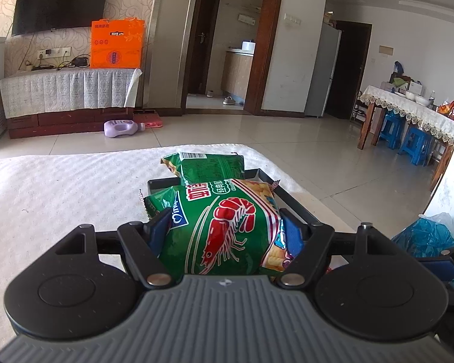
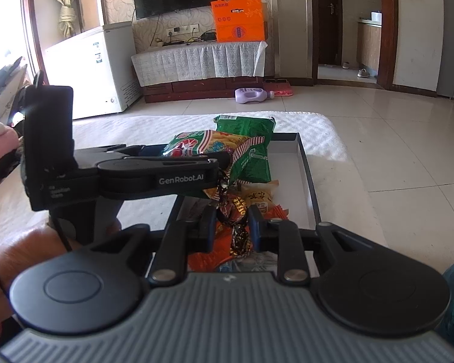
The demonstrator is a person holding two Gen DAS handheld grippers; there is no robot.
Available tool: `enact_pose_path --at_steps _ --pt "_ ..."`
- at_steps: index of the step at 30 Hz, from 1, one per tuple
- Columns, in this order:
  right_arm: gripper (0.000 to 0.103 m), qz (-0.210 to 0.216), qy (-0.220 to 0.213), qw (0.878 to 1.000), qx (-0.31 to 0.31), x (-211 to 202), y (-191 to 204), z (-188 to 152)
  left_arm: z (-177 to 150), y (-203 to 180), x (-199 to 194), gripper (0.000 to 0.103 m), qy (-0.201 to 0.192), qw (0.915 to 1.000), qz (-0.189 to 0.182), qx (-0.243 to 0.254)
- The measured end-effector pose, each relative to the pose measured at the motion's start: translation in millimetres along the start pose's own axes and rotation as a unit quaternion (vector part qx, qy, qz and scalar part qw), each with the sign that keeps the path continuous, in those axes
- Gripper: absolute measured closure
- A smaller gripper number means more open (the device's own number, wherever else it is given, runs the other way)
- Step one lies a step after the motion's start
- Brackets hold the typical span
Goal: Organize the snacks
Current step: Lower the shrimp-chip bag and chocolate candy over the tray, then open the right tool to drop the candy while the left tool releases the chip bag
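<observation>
My left gripper point(image 1: 225, 230) is shut on a green shrimp-chip bag point(image 1: 224, 227) and holds it over the black-rimmed tray point(image 1: 296, 199). A second green bag point(image 1: 208, 166) lies at the tray's far end. In the right wrist view the left gripper point(image 2: 221, 163) reaches in from the left with that bag point(image 2: 215, 148). My right gripper point(image 2: 231, 227) is shut on a dark brown snack packet point(image 2: 234, 211) just above the tray point(image 2: 308, 175), where orange and yellow packets point(image 2: 260, 196) lie.
The tray sits on a white textured cloth point(image 1: 60, 187). A purple bottle point(image 1: 122, 128) lies on the tiled floor beyond. A blue plastic bag point(image 1: 423, 236) is to the right. A white freezer point(image 2: 97, 69) stands at the back left.
</observation>
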State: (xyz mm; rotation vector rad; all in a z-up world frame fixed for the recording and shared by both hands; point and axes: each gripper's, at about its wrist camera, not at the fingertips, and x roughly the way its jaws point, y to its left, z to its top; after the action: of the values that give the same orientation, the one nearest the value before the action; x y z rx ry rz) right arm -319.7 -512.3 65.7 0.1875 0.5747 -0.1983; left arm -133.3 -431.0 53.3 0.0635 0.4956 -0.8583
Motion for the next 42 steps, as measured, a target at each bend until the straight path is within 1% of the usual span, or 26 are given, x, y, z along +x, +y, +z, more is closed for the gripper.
enact_pose_path --at_steps 5,6,7,11,17,22,29,42 --pt "0.077 -0.001 0.007 1.000 0.002 1.7 -1.6 -0.9 -0.3 -7.5 8.8 0.023 -0.002 0.9998 0.008 0.021" --pt "0.077 -0.001 0.008 1.000 0.002 1.9 -1.7 -1.2 -0.7 -9.7 10.3 0.021 -0.002 0.9996 0.009 0.026" --pt "0.077 -0.002 0.009 1.000 0.001 2.3 -1.4 -1.2 -1.7 -13.2 11.8 0.016 -0.002 0.9994 0.012 0.032" --pt "0.077 -0.001 0.018 1.000 0.000 5.9 -2.3 -3.1 -4.9 -20.2 17.0 0.013 -0.004 0.9988 0.014 0.046" --pt "0.077 -0.001 0.028 1.000 -0.002 15.8 -3.2 1.2 -12.5 -22.5 24.6 0.007 0.010 0.9988 -0.004 0.048" --pt "0.077 -0.001 0.036 0.999 -0.002 21.4 -3.5 2.3 -13.6 -24.2 26.7 0.000 0.017 0.9985 -0.001 0.052" --pt "0.077 0.000 0.045 0.999 -0.004 30.2 -2.9 2.1 -14.3 -23.8 27.1 0.000 0.025 0.9980 0.003 0.058" --pt "0.077 -0.001 0.052 0.999 -0.009 39.2 -3.6 -2.7 -18.2 -25.8 27.0 0.000 0.026 0.9974 0.009 0.066"
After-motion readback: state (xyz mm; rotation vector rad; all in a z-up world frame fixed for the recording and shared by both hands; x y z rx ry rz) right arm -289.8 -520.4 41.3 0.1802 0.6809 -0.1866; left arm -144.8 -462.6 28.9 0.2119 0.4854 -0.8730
